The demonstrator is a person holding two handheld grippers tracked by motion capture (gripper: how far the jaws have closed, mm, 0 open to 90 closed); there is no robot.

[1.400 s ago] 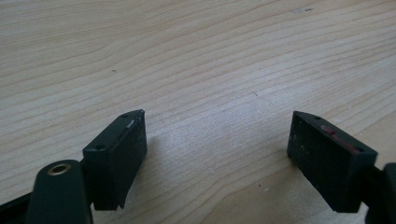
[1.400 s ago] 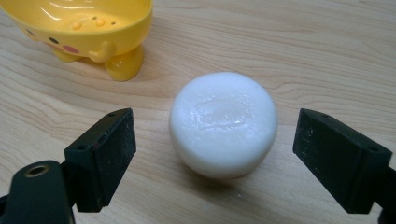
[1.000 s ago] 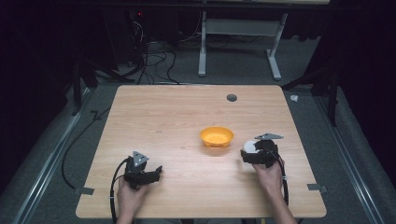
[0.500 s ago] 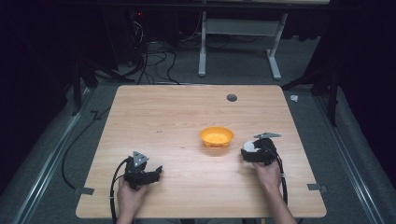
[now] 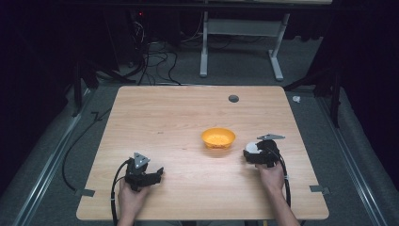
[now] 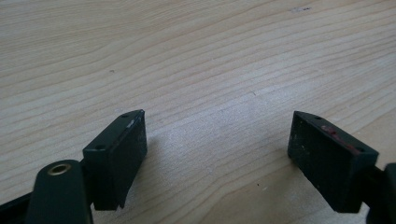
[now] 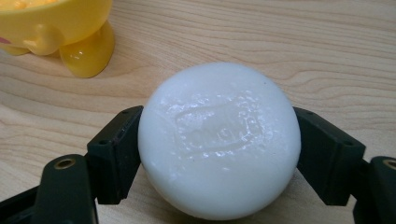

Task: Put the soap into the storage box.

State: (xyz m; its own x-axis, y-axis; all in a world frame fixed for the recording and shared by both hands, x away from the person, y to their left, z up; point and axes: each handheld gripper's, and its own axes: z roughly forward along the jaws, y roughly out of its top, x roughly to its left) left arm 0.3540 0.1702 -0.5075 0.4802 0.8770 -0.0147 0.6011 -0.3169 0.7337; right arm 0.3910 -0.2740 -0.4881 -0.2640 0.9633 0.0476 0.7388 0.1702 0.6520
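Jaws of right gripper [image 7: 219,154] clamped on round white soap bar [image 7: 219,140], stamped face up, just off wooden table [image 5: 179,117]. Right gripper view: small yellow footed bowl [image 7: 60,32] close beyond. High view: bowl near table centre, left gripper [image 5: 153,176] well apart, jaws spread over bare wood. Vs 1 s ago: right gripper edged slightly toward person; left unchanged.

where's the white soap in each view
High view: the white soap is right of centre, at the tip of the right hand-held gripper.
Right gripper view: the soap is at centre, between both jaws.
Left gripper view: wooden table, no soap there.
Shared landmark: the yellow bowl, beside the soap, seen at upper left in the right gripper view.
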